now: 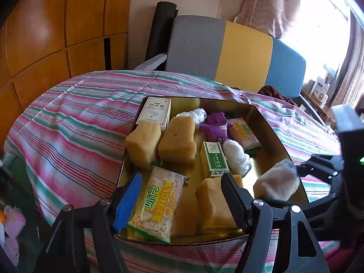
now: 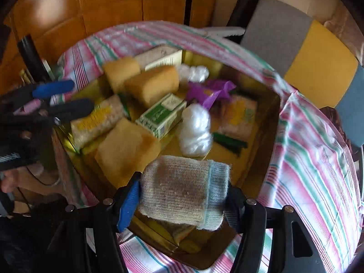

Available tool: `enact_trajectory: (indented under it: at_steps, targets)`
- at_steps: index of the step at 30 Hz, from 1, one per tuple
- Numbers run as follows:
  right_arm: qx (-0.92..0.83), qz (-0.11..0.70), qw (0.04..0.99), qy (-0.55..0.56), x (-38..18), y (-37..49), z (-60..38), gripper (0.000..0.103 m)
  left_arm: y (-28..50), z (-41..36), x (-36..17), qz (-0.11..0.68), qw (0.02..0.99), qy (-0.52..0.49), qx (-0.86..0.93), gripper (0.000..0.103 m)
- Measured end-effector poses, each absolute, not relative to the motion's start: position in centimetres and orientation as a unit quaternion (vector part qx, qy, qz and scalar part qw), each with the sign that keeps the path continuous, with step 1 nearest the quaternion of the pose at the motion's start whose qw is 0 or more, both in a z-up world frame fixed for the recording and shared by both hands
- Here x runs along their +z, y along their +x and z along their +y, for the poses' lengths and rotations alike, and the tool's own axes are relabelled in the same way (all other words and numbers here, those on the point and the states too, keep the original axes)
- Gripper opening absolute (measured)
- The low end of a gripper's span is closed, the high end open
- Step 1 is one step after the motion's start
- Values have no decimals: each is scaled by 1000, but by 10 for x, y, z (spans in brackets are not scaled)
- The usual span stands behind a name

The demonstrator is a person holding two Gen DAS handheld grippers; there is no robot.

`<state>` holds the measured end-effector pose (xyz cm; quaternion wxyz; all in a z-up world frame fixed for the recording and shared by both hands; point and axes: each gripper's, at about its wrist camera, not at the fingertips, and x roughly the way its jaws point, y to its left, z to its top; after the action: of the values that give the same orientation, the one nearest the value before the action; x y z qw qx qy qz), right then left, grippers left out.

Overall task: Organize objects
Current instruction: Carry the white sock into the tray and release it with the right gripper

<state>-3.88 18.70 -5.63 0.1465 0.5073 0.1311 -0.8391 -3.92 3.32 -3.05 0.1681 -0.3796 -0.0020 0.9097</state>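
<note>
The right gripper (image 2: pixel 182 193) clamps a soft, light rolled knit sock (image 2: pixel 184 191) across its middle above the gold tray (image 2: pixel 268 136), while the left gripper (image 1: pixel 182 195) hangs open, empty.

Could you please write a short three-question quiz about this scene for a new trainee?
1. True or false: the right tongs hold a rolled sock.
2. What colour is the tray? A red, B gold, C white.
3. Which tongs hold nothing?

Key: 1 true. 2 B. 3 The left tongs, open above a snack packet in the tray.
</note>
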Motion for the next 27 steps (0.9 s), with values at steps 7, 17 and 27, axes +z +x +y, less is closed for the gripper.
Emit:
enact_trajectory:
  at_steps: [7, 17, 27]
  targets:
    - [-842, 106, 139, 511, -62, -38, 197, 72, -41, 33, -35, -4, 160, -386, 908, 76]
    - [-862, 60, 125, 487, -50, -30, 206, 81, -34, 36, -29, 8, 134, -375, 917, 89]
    - [-911, 8, 26, 412, -20, 0, 212, 82, -20, 35, -13, 13, 107, -349, 931, 103]
